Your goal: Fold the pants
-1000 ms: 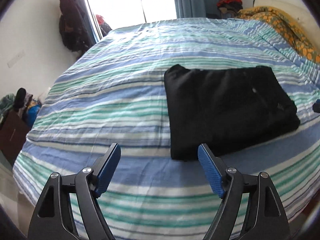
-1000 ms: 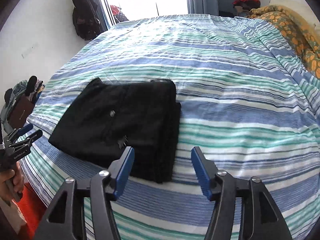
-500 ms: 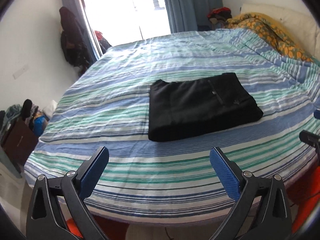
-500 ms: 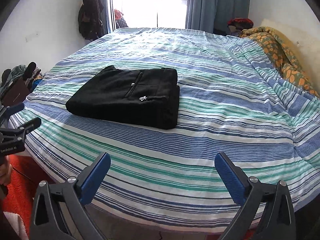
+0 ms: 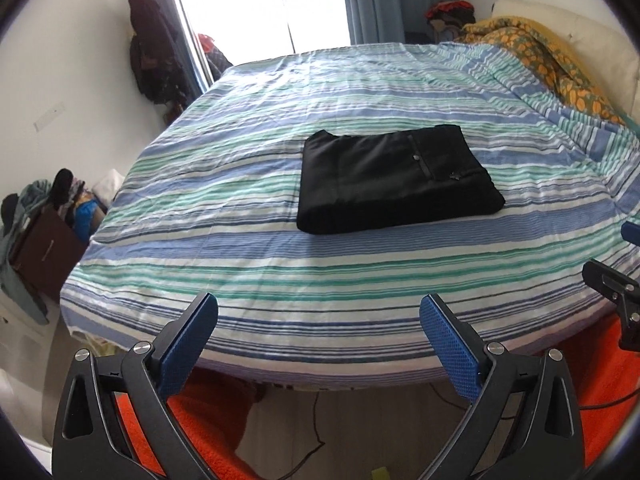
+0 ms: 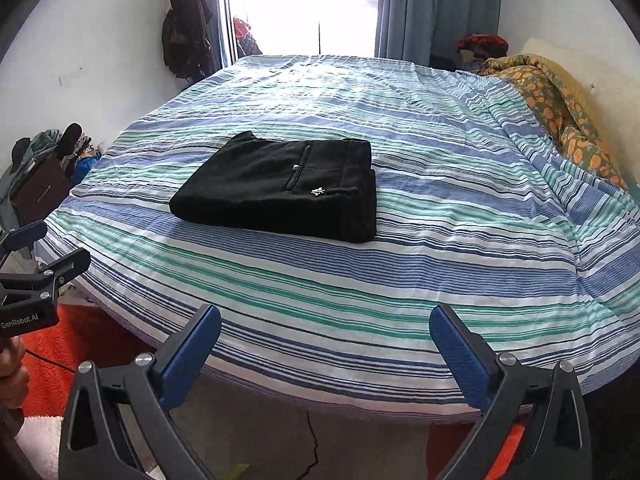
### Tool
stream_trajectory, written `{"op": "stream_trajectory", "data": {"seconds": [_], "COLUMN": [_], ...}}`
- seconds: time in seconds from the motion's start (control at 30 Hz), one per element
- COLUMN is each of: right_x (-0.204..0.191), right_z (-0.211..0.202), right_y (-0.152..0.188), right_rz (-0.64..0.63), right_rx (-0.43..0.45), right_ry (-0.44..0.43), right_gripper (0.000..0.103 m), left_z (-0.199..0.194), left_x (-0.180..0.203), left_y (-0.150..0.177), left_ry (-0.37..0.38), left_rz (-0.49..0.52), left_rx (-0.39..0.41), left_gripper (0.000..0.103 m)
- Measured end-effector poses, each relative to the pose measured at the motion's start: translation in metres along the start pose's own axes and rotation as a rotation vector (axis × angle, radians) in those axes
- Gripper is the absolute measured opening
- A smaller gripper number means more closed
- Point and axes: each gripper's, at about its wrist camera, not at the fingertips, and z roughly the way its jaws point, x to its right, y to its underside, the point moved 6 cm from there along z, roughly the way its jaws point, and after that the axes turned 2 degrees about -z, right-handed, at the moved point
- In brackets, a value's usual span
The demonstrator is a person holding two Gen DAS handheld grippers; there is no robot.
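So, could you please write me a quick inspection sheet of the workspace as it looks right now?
Surface: bed with a striped blue, green and white sheet, lightly wrinkled.
Job's things: black pants folded into a neat rectangle, lying flat on the sheet, untouched.
Clutter: orange patterned blanket bunched at the far right of the bed.
Grippers: left gripper open, nothing between its pads; right gripper open, likewise empty; both hang off the near edge of the bed, clear of the pants.
Cables: thin dark cable on the floor below the bed edge.
Surroundings: bright window with blue curtain; dark clothes hanging on the left wall; orange rug underfoot.
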Motion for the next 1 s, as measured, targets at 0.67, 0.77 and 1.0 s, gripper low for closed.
{"op": "stream_trajectory", "data": {"seconds": [0.67,0.77,1.0], "right_x": [-0.036,-0.038,-0.039], "right_z": [-0.033,-0.039,-0.04], "right_y": [0.016,0.013,0.012], "right_rz": [-0.039,-0.05,-0.063], "right_rx": [-0.098,-0.095,-0.125], "right_ry": [-0.063,-0.064,-0.054], "right_gripper": [0.103,0.103,0.103], "left_z": [-0.013,-0.015,-0.019], "left_x": [-0.011,-0.011,-0.008], "left_y": [0.017,0.016,0.012], "left_ry": [0.027,0.035,0.057], "left_rz": [0.017,0.018,0.021], "left_rx": [-0.096,-0.099,-0.106], "left_gripper": [0.101,0.102,0.102]}}
